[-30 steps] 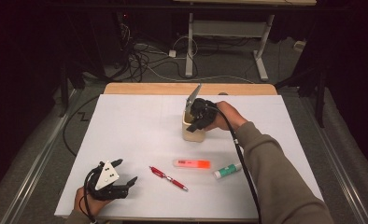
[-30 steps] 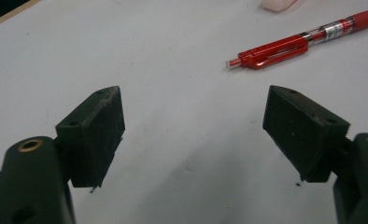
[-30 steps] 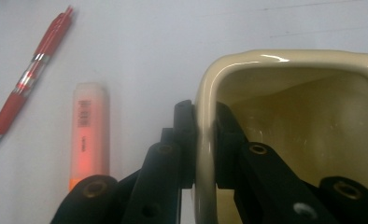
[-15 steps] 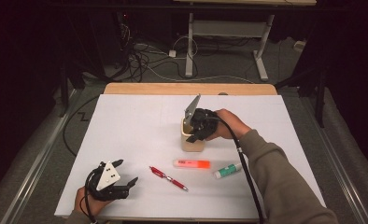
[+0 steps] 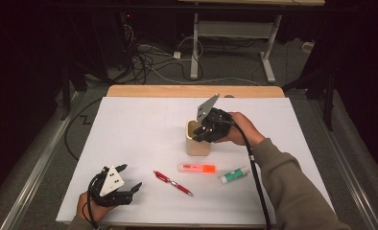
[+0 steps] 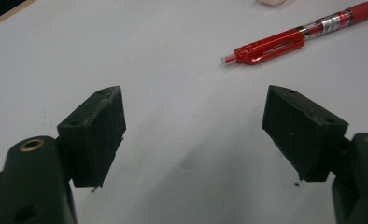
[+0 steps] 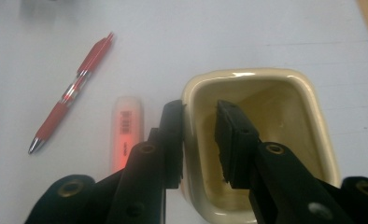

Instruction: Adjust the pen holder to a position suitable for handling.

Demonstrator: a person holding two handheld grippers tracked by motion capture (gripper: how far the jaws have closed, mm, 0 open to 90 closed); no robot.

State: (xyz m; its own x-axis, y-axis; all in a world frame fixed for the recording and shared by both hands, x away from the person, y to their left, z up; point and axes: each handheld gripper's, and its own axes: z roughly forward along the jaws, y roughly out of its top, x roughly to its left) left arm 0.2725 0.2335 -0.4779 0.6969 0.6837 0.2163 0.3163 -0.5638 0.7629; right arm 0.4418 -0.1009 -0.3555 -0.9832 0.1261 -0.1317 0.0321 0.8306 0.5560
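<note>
Right gripper view: right tool (image 7: 198, 140) straddles cup (image 7: 266, 93) wall, just loosening.

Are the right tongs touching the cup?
Touching. The right gripper view shows the right tongs astride the cup wall, the outer pad flat against it; a slight gap remains at the inner pad.

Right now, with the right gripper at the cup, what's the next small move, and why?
Probably lift the right gripper straight up, clear of the cup. Its jaws have just been opening with the cup's wall between them, and the inner pad stands off the wall, so the grip looks released. The cup stands upright; a straight lift shouldn't tip it.
</note>
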